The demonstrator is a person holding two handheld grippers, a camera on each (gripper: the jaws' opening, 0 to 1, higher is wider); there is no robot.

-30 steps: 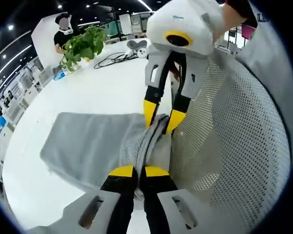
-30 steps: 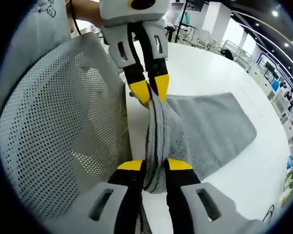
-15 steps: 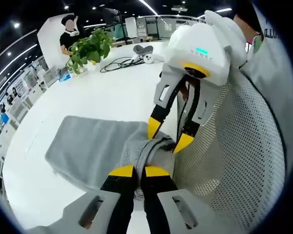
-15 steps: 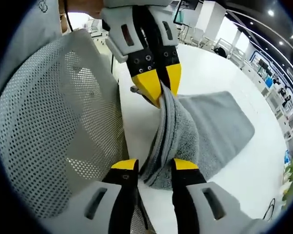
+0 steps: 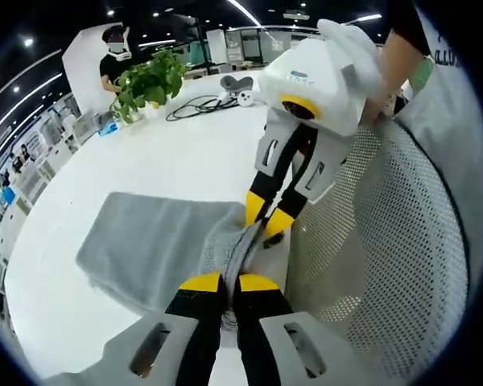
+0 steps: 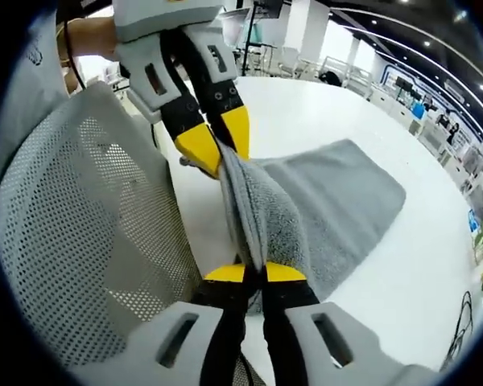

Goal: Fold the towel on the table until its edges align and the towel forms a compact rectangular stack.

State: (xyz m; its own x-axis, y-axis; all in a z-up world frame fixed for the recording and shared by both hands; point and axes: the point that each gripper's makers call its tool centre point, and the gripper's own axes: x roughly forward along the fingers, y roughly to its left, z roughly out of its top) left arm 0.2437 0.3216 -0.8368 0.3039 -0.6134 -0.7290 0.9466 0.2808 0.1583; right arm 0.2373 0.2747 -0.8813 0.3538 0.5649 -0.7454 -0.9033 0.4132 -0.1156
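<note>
Grey terry towel (image 5: 157, 249) bunches between both claws. Left gripper (image 5: 229, 282) clamps it with jaws closed. Right gripper (image 6: 255, 273) pinches the same ridge, jaws closed too.

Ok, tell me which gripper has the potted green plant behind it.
The right gripper, seen in the left gripper view: the potted green plant stands beyond it on the white table. Both grippers pinch the grey towel.

Little can be read here. In the left gripper view, small teal marks sit on the white rounded housing of the other tool (image 5: 271, 219), too small to make out, and a few dark letters on the person's pale grey garment (image 5: 443, 56) at the far right are cut off and illegible.
</note>
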